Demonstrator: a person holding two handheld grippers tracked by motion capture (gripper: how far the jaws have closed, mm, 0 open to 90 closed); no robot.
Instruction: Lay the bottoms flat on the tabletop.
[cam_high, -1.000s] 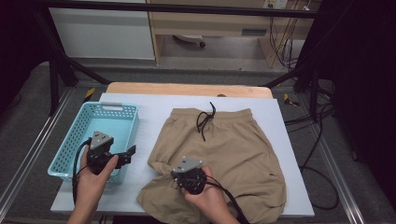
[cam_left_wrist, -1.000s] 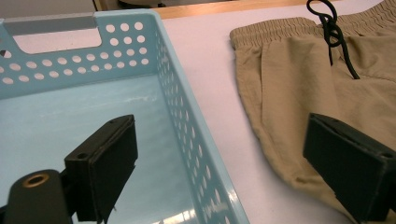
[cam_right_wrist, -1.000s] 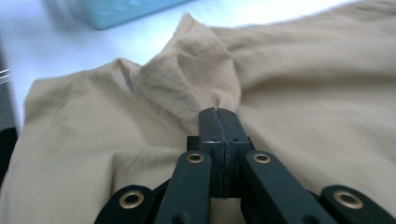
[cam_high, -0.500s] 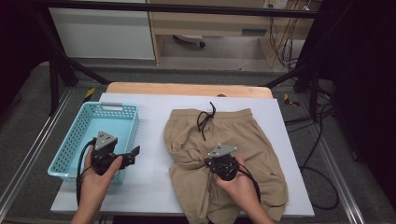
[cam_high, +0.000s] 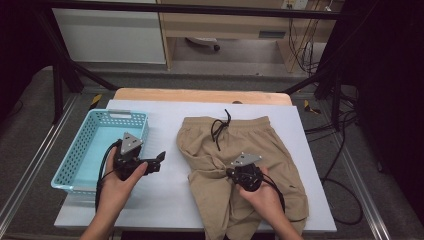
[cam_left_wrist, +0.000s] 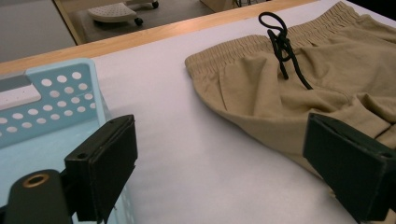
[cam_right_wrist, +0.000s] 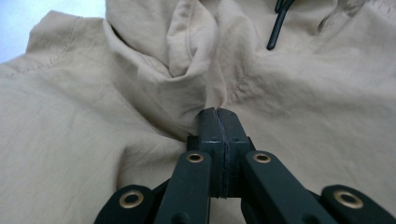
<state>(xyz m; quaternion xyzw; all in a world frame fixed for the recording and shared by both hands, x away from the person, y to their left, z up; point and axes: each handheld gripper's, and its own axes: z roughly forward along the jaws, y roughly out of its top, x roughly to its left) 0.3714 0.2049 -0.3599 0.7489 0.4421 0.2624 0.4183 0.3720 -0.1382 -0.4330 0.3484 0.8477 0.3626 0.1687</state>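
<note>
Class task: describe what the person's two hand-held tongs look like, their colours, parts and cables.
Both the left tongs and the right tongs are black, each topped by a grey three-cornered plate. A black cable trails from each. Their jaws are blocky black pads on arms with brass-coloured rivets. The forearms are bare, no sleeves.

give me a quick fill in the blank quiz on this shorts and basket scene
The right gripper is shut on the ____ shorts.
The left gripper hovers with its jaws ____.
The basket left of the shorts is light ____.
The drawstring on the waistband is ____.

Missing words: tan; open; blue; black
</note>
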